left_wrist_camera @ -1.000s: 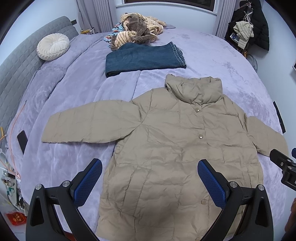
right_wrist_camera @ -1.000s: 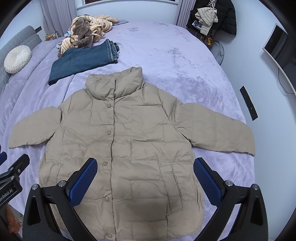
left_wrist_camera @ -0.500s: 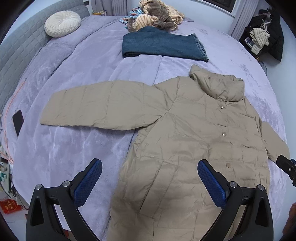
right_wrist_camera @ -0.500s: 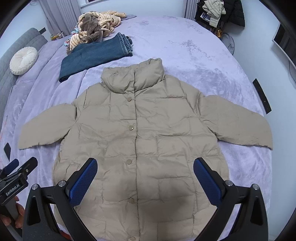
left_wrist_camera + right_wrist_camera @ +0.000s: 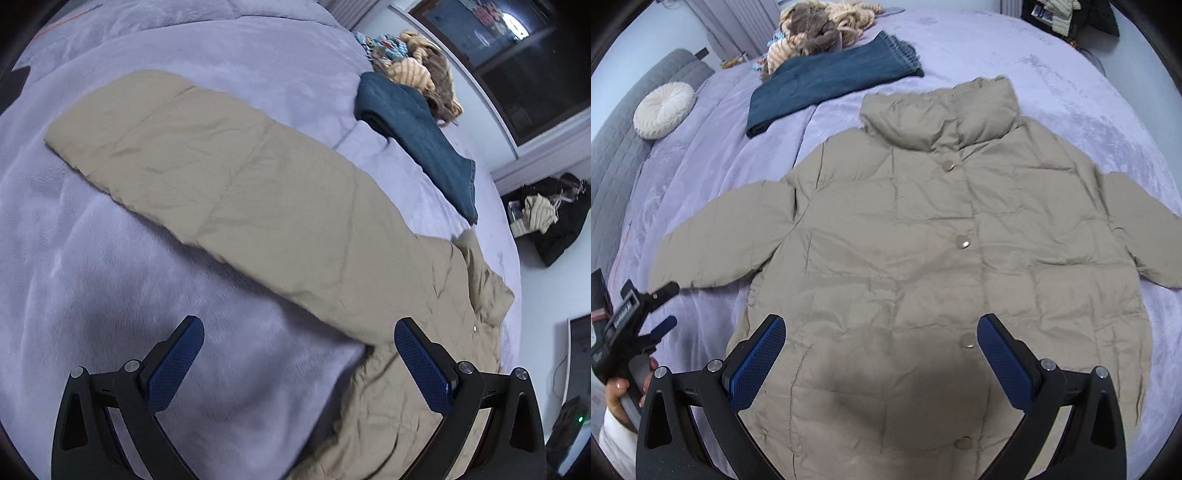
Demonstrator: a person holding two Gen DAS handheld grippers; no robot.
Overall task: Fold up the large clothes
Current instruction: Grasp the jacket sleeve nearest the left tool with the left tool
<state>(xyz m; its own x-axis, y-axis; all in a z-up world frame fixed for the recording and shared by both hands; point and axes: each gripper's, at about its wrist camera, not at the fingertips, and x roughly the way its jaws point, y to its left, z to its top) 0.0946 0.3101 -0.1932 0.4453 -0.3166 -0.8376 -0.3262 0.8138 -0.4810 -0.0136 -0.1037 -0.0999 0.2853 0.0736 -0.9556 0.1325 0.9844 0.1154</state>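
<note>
A beige puffer jacket (image 5: 934, 258) lies flat and buttoned on the lilac bed, collar away from me, sleeves spread. In the left wrist view its left sleeve (image 5: 236, 192) stretches across the frame. My left gripper (image 5: 295, 350) is open and empty, low over the bedcover just below that sleeve near the armpit; it also shows in the right wrist view (image 5: 657, 310), held by a hand beside the sleeve's cuff. My right gripper (image 5: 879, 343) is open and empty above the jacket's lower front.
Folded blue jeans (image 5: 827, 85) lie beyond the collar, with a heap of striped and brown clothes (image 5: 820, 33) behind them. A round cream cushion (image 5: 663, 109) rests by the grey headboard (image 5: 617, 155). Dark clothes (image 5: 550, 218) hang at the wall.
My left gripper has swung left and dropped close to the left sleeve. My right gripper has moved closer over the jacket's front. Both stay open.
</note>
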